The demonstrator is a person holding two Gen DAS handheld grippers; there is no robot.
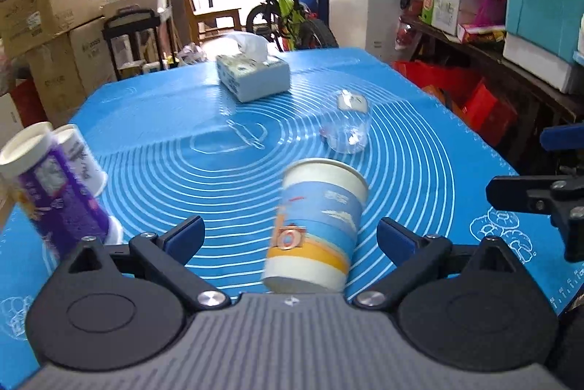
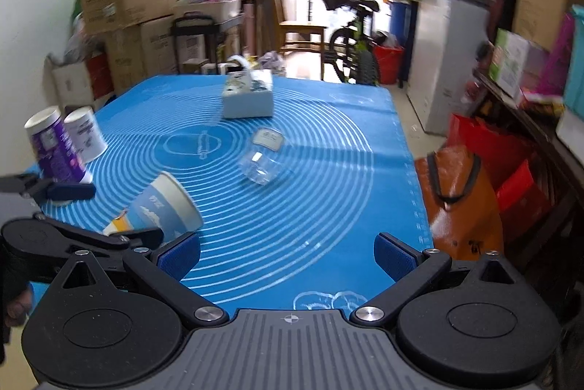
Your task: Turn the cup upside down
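A blue, white and orange paper cup (image 1: 317, 225) stands mouth-up on the blue mat (image 1: 219, 171), tilted slightly, between the wide-open fingers of my left gripper (image 1: 290, 238), touching neither. In the right wrist view the same cup (image 2: 160, 207) appears at the left, leaning. My right gripper (image 2: 288, 255) is open and empty over the mat's near right part. The left gripper's fingers (image 2: 69, 191) show at the left edge of that view. The right gripper's fingers (image 1: 525, 196) show at the right edge of the left wrist view.
A clear glass (image 1: 348, 123) lies on the mat beyond the cup. A tissue box (image 1: 253, 72) sits at the far end. A purple tube (image 1: 54, 192) and a white cup (image 1: 82, 160) stand at the left. Boxes, a bicycle and shelves surround the table.
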